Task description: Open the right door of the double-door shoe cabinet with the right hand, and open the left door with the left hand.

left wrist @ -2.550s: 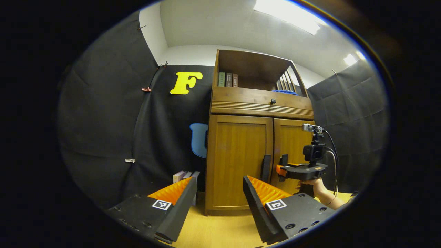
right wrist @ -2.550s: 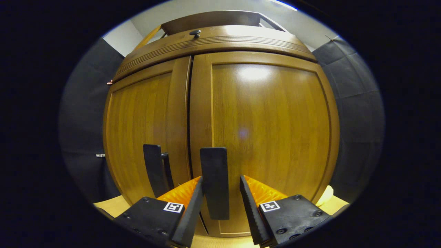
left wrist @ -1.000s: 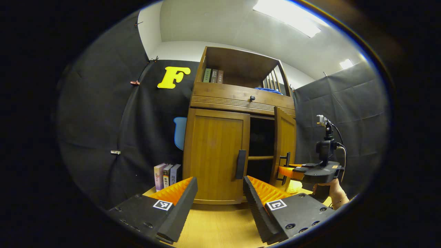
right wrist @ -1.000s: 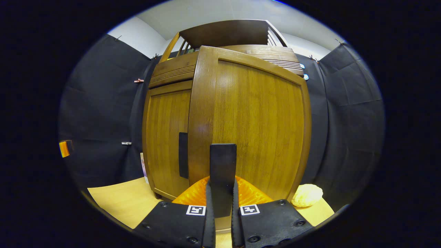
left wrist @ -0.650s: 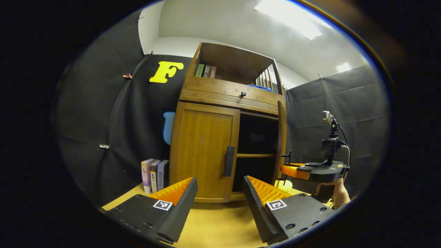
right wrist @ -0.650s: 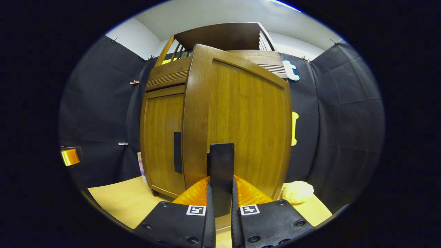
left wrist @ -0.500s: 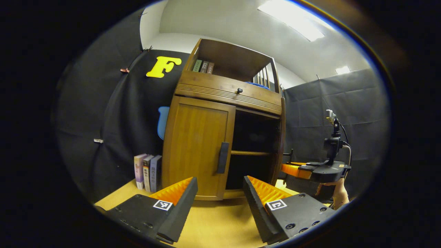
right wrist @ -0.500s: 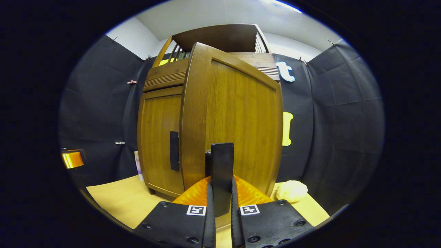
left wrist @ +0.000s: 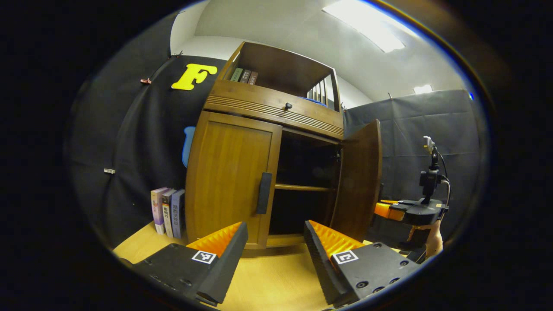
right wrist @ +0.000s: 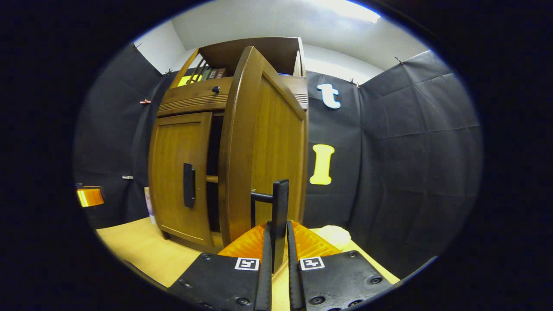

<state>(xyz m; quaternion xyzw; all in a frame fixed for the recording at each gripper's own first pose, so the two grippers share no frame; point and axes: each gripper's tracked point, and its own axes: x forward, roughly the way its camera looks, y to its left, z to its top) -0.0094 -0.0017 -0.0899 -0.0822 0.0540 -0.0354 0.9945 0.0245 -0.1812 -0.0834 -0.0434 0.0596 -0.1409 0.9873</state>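
At the shoe cabinet (left wrist: 276, 116), the right door (right wrist: 263, 147) has been swung further outward since the previous frame; its handle (right wrist: 278, 220) is clamped by the right gripper (right wrist: 276, 276). Left door (left wrist: 231, 172) remains closed. Left gripper (left wrist: 272, 255) is held spread, grasping nothing.

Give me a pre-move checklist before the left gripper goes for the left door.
1. Right door swung wide open: ok.
2. Right gripper shut on right door handle: ok.
3. Left door closed, to be opened: ok.
4. Left door handle unobstructed: ok.
5. Left gripper open, short of that handle: ok.
6. Books clear of the left door's swing: cannot tell.
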